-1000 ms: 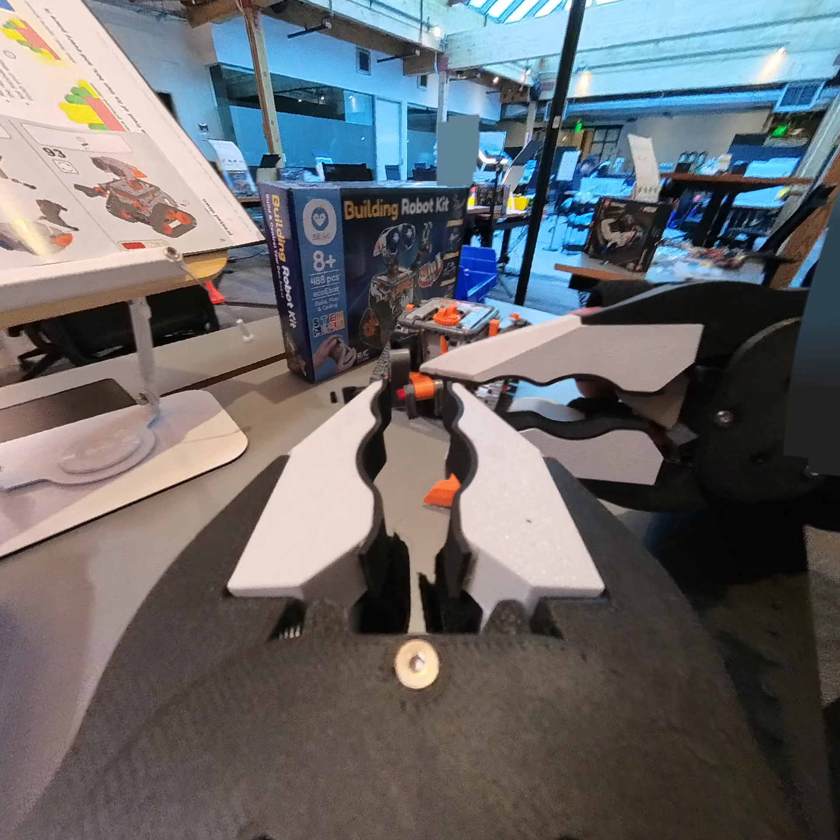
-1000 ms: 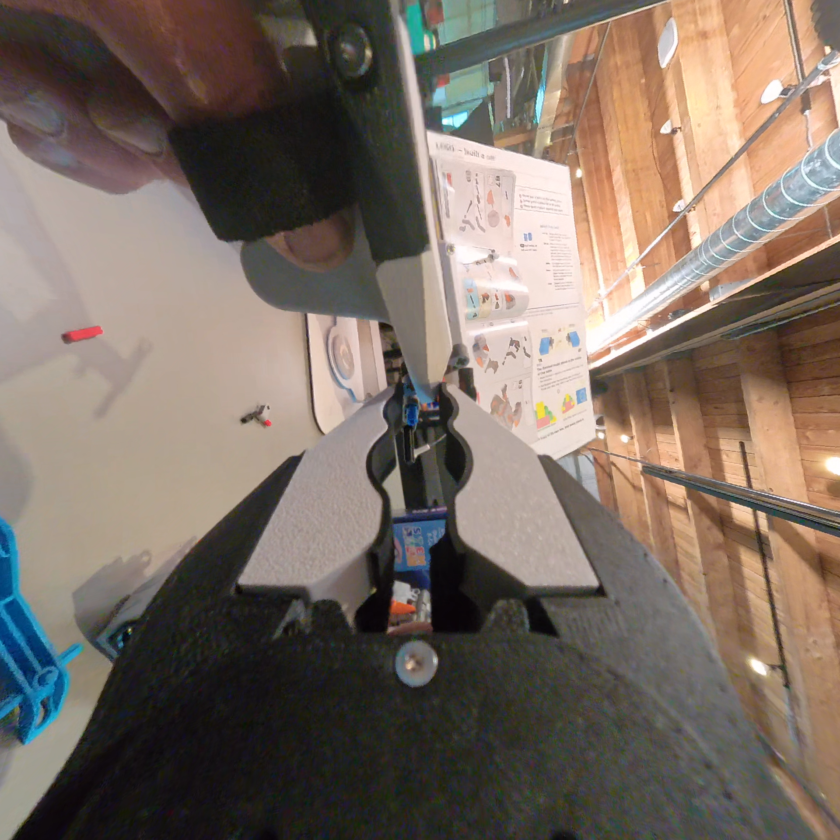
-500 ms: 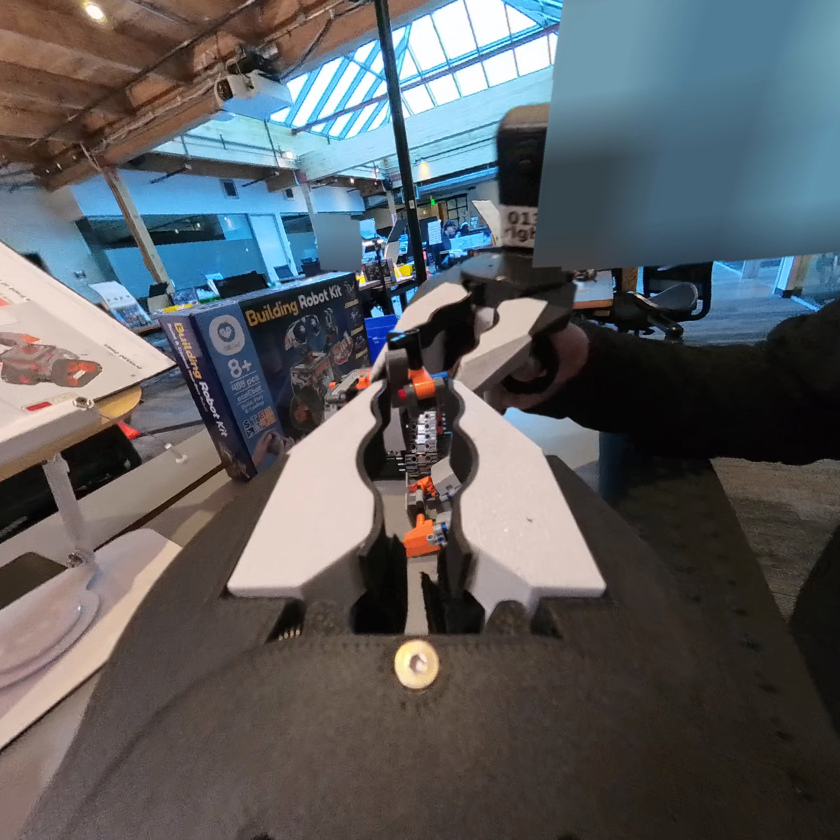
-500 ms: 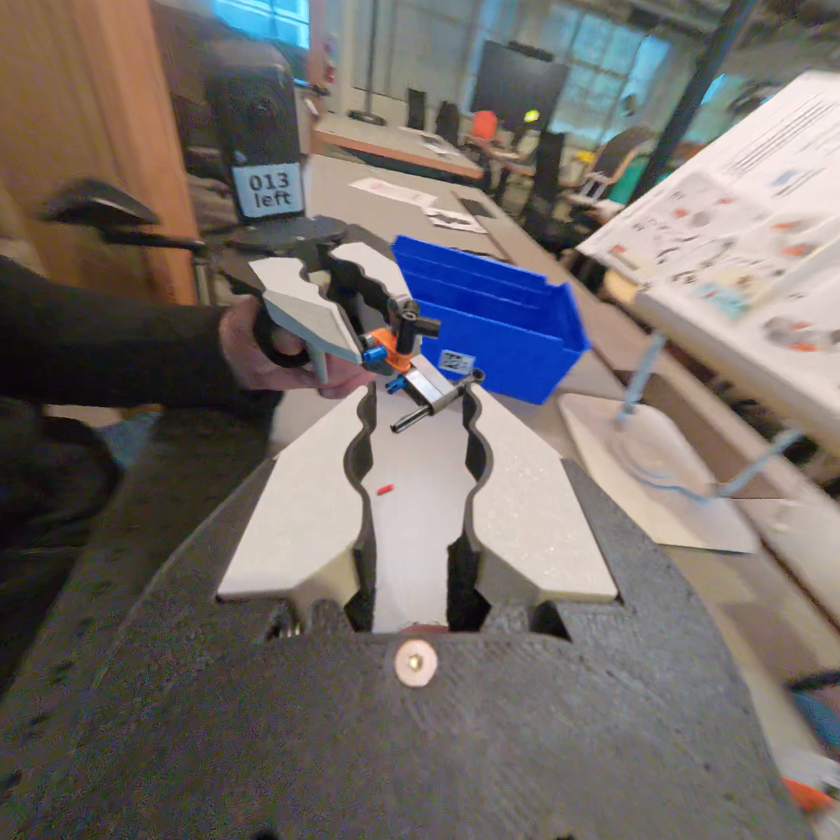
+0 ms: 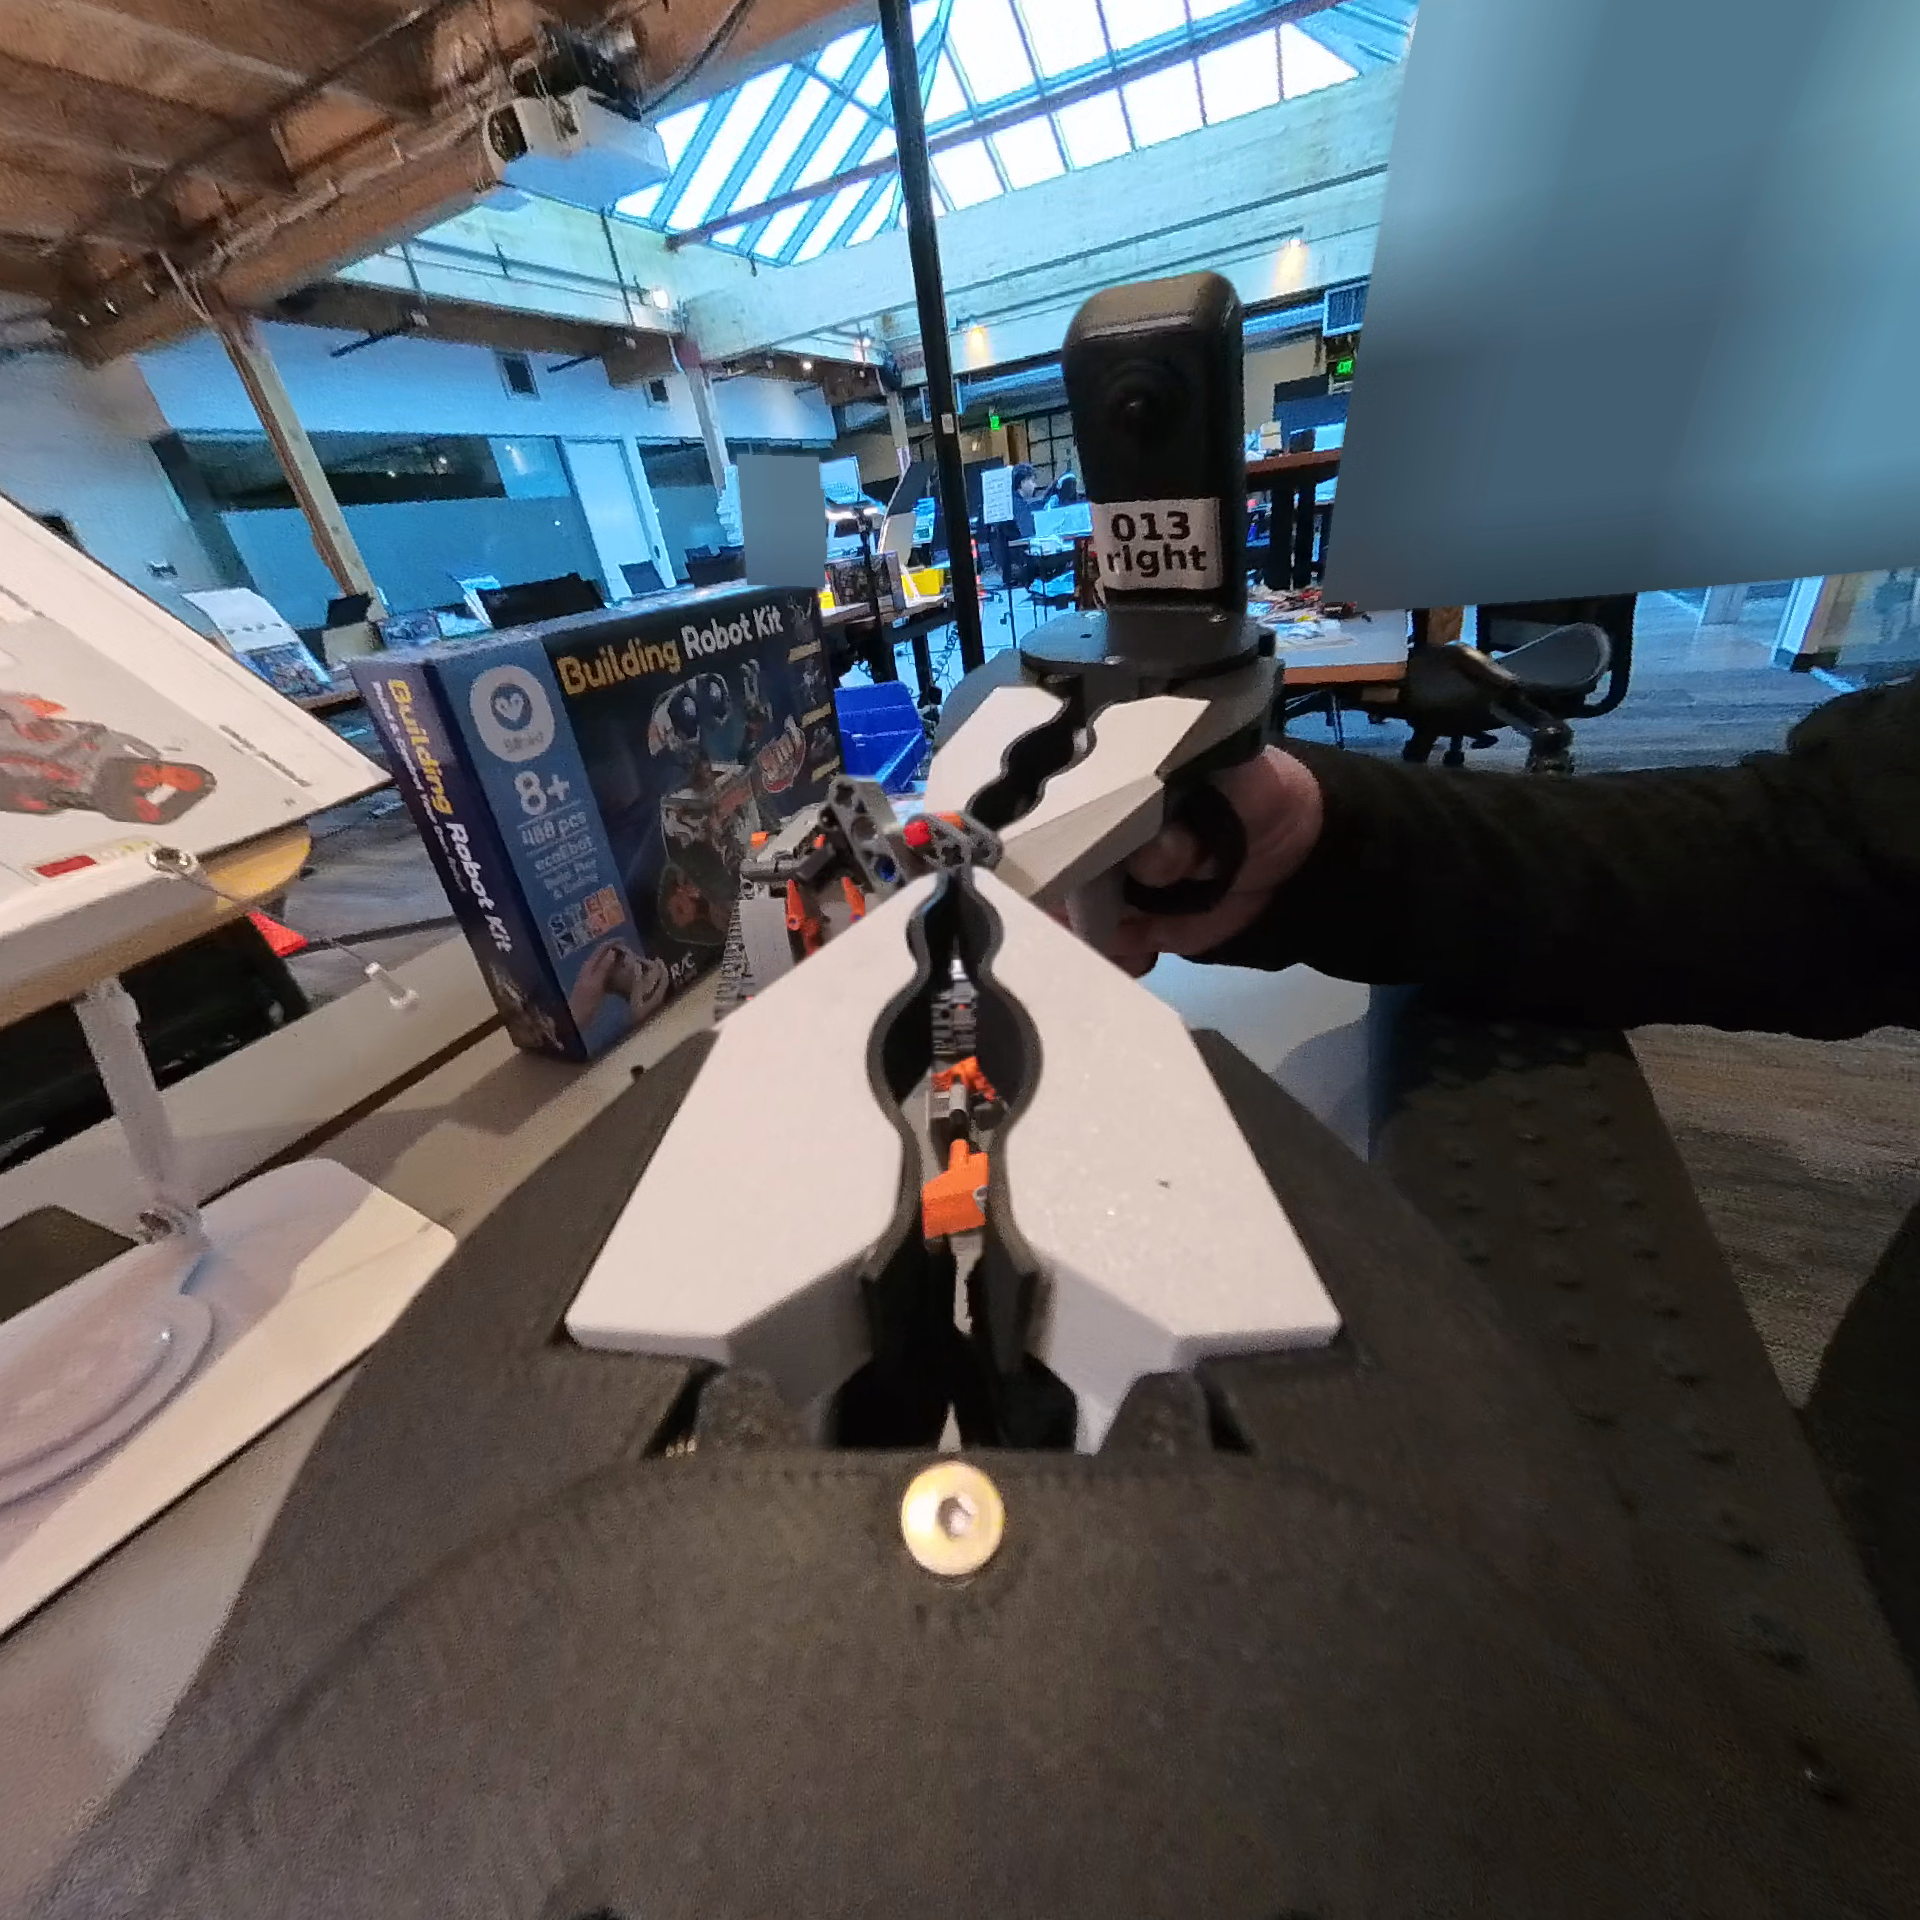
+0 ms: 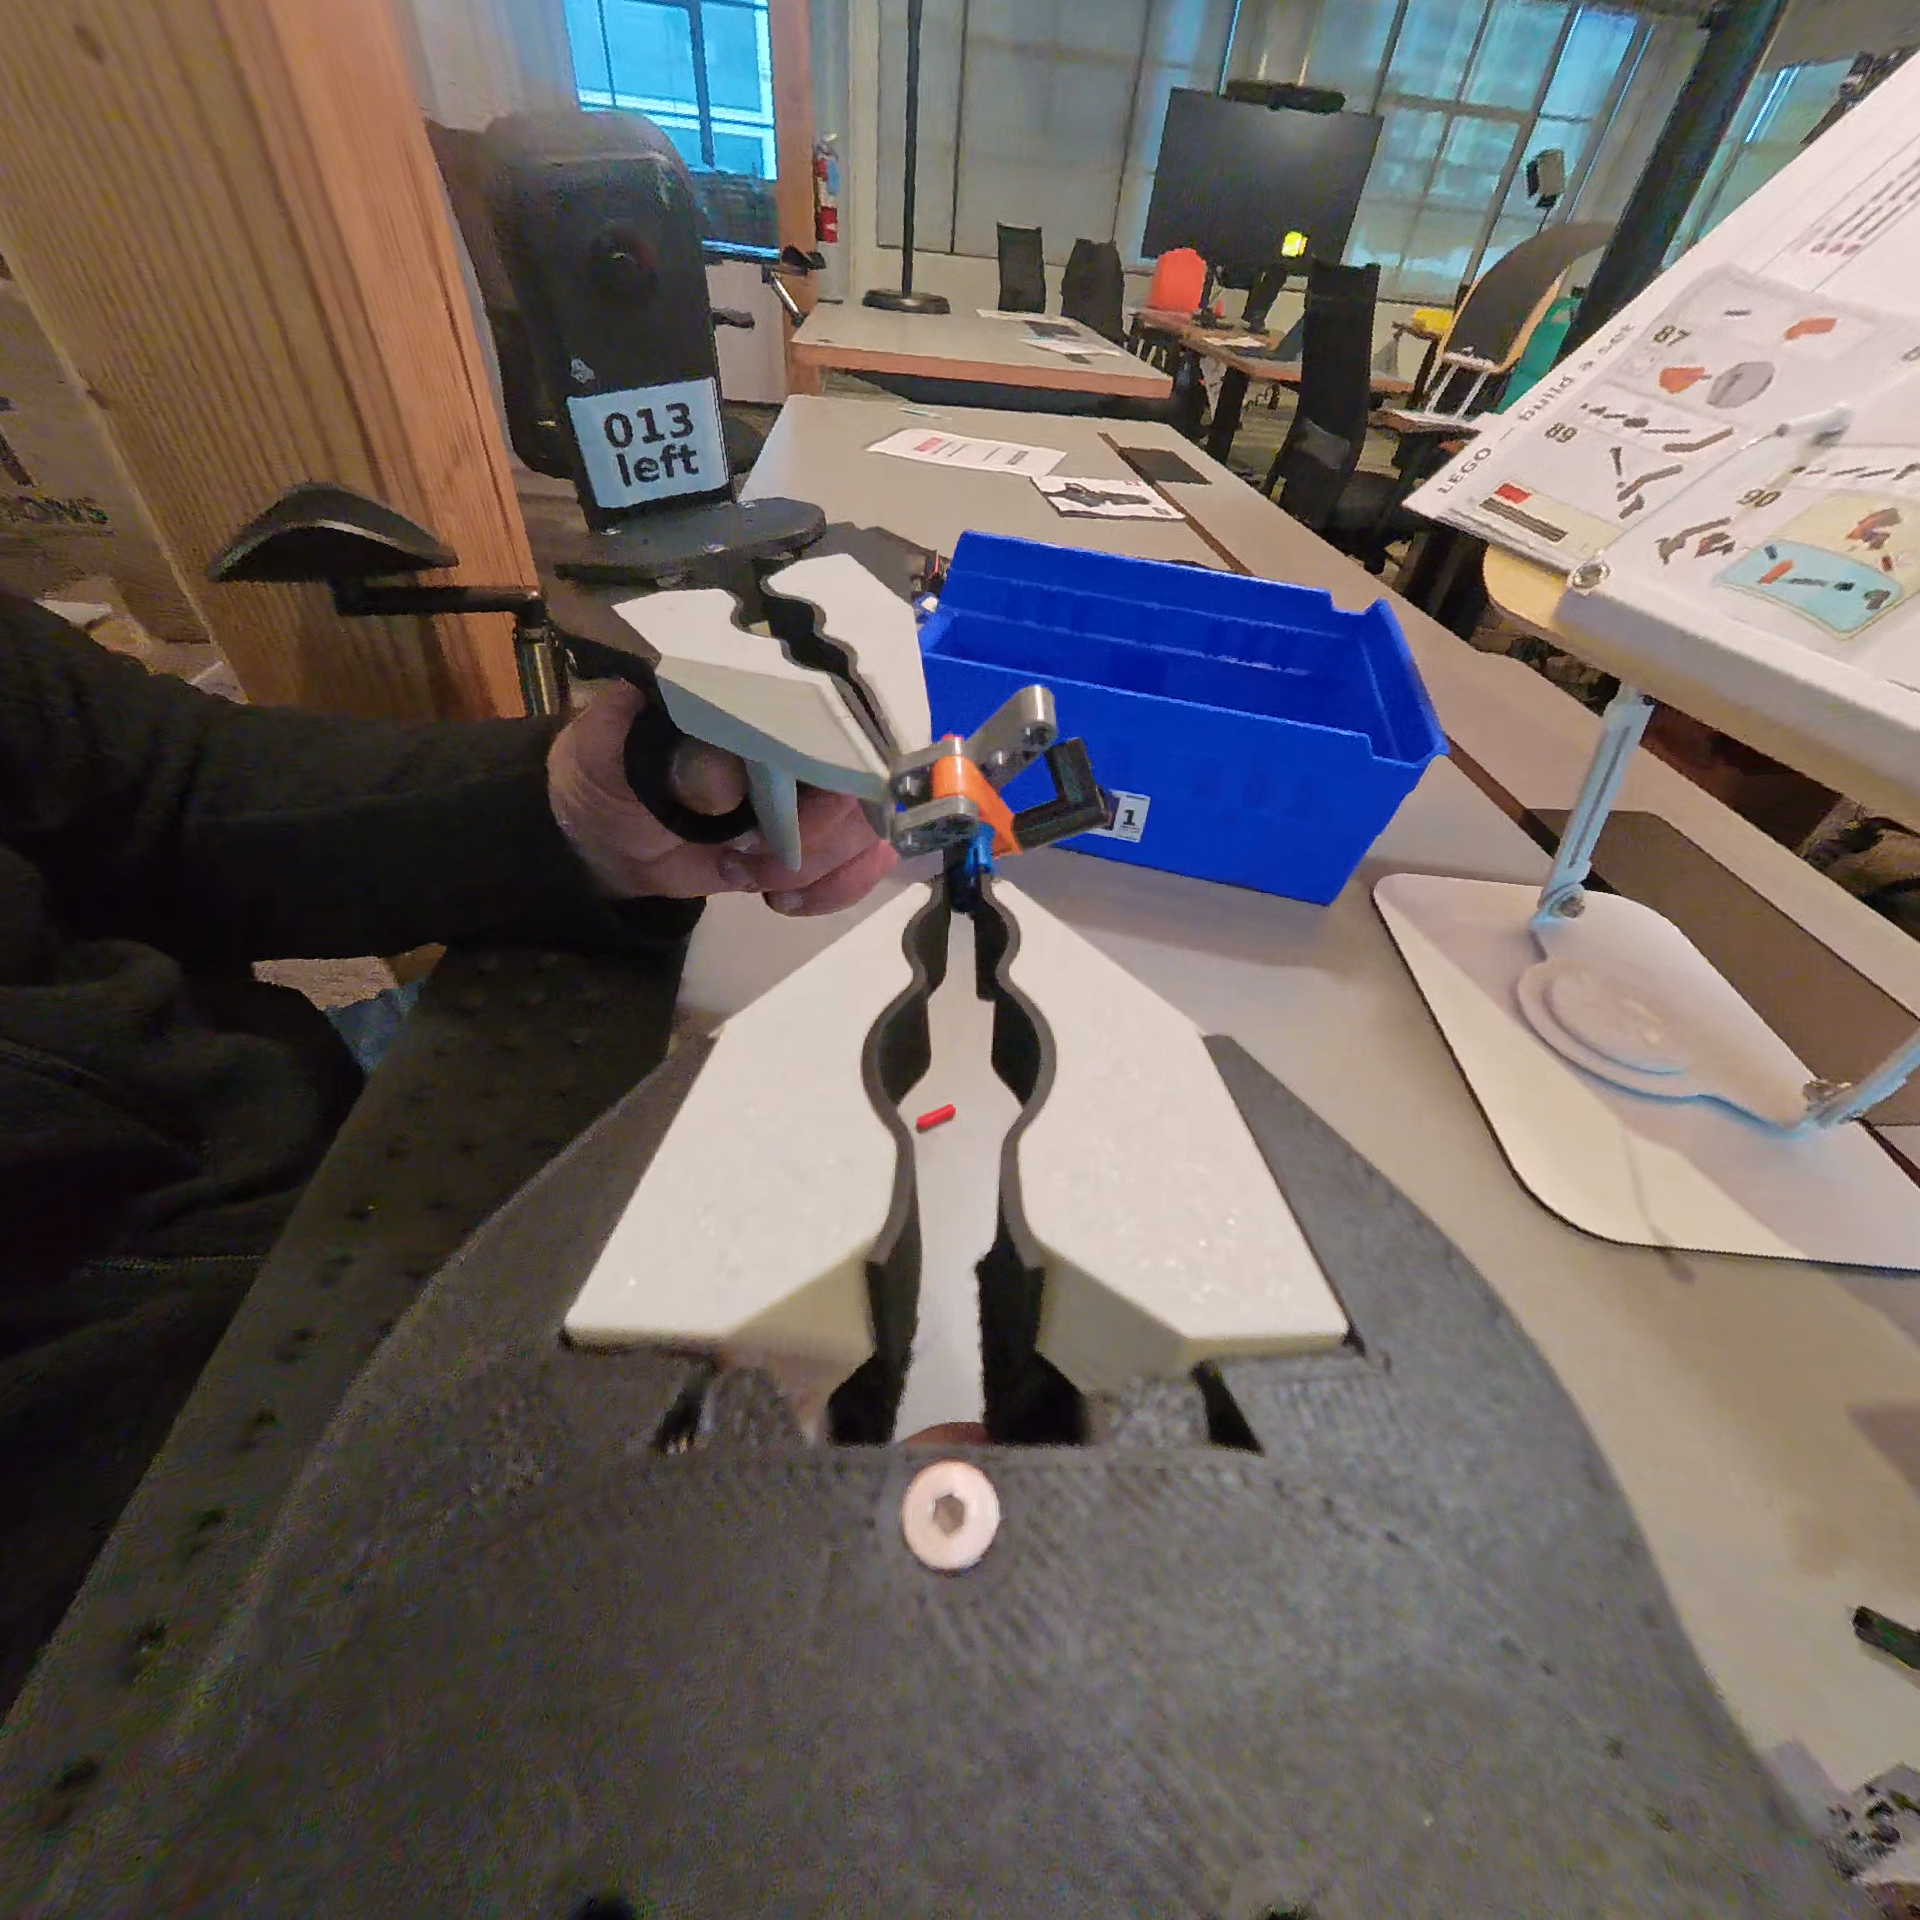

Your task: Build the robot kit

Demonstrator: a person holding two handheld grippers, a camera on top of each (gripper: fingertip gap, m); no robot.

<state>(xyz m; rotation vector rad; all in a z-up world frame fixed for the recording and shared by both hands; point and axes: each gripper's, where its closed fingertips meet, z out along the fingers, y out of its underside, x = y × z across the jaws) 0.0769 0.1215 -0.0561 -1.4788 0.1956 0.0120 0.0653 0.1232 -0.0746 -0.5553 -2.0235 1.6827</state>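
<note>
A small brick assembly [image 6: 977, 779] of grey beams, an orange piece and a black corner piece is held in the air between both grippers. My left gripper [image 5: 956, 883] is shut on it; in the right wrist view it [image 6: 888, 774] grips the assembly's grey end. My right gripper [image 6: 964, 899] is shut on a blue pin [image 6: 966, 868] at the assembly's underside. In the left wrist view the right gripper [image 5: 977, 831] meets the assembly [image 5: 862, 821] tip to tip, with a hand [image 5: 1195, 862] on its handle. A partly built robot model [image 5: 790, 914] stands on the table behind and below.
A blue kit box [image 5: 623, 810] stands behind the model. An instruction booklet on a white stand [image 5: 104, 779] is at the left; its base plate [image 6: 1662, 1091] lies on the table. A blue bin [image 6: 1174, 727] is beyond the grippers. A small red pin [image 6: 935, 1117] lies on the table [image 6: 1299, 987]. The grippers are tip to tip, or close to it.
My right gripper rolled upright, faced the left gripper, and closed from open onto the assembly's blue pin. My left gripper lifted from the table and its jaws narrowed on the assembly.
</note>
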